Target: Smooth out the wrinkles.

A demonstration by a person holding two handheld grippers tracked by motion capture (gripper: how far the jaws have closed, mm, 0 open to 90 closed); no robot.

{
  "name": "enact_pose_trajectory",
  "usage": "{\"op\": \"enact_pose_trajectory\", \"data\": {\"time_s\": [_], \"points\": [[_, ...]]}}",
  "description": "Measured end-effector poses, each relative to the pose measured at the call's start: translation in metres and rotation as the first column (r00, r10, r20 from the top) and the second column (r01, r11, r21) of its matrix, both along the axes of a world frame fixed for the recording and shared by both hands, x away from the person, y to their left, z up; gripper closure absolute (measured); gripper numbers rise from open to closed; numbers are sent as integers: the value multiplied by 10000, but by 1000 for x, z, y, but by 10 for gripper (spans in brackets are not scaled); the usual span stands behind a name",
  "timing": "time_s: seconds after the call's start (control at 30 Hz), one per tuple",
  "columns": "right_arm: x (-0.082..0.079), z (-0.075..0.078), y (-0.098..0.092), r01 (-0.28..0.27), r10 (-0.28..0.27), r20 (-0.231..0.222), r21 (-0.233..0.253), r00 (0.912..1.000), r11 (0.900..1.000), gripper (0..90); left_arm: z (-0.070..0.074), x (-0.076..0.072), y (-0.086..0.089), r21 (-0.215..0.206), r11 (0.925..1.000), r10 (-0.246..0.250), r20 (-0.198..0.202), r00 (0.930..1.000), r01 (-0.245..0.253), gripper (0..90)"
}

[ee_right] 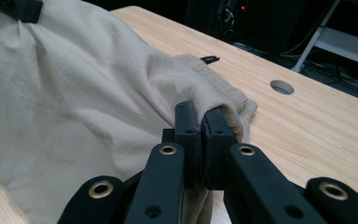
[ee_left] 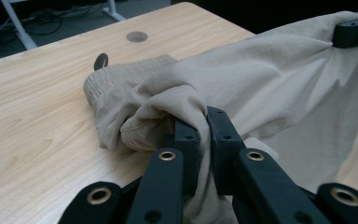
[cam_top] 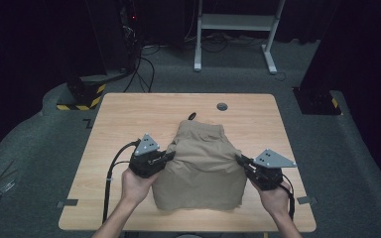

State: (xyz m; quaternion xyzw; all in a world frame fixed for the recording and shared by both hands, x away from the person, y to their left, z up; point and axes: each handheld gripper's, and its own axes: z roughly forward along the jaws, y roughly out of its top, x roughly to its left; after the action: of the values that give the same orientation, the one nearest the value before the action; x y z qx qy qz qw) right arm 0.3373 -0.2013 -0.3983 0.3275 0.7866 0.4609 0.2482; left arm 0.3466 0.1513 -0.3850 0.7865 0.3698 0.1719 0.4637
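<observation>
A pair of beige shorts (cam_top: 201, 168) lies on the wooden table (cam_top: 124, 119), its elastic waistband (cam_top: 201, 127) toward the far side and its near part lifted off the wood. My left gripper (cam_top: 168, 156) is shut on the fabric at the shorts' left edge; in the left gripper view the cloth (ee_left: 242, 88) bunches between the black jaws of this gripper (ee_left: 204, 122). My right gripper (cam_top: 240, 159) is shut on the right edge, and the right gripper view shows fabric (ee_right: 84, 107) pinched between the closed jaws of that gripper (ee_right: 200, 114). The cloth hangs stretched between the two grippers.
A round cable hole (cam_top: 222, 106) is set in the table near its far edge. A small dark loop (cam_top: 192, 116) lies just beyond the waistband. Cables (cam_top: 144, 64) and a white desk frame (cam_top: 235, 29) stand on the floor past the table.
</observation>
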Motion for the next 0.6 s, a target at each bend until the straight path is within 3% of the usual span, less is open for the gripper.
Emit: {"op": "enact_pose_trajectory", "data": {"time_s": [0.6], "points": [[-33, 22, -5, -519, 526, 754, -118, 9958, 9986, 869, 23, -30, 4, -85, 9990, -426, 378, 9984, 429, 842]]}}
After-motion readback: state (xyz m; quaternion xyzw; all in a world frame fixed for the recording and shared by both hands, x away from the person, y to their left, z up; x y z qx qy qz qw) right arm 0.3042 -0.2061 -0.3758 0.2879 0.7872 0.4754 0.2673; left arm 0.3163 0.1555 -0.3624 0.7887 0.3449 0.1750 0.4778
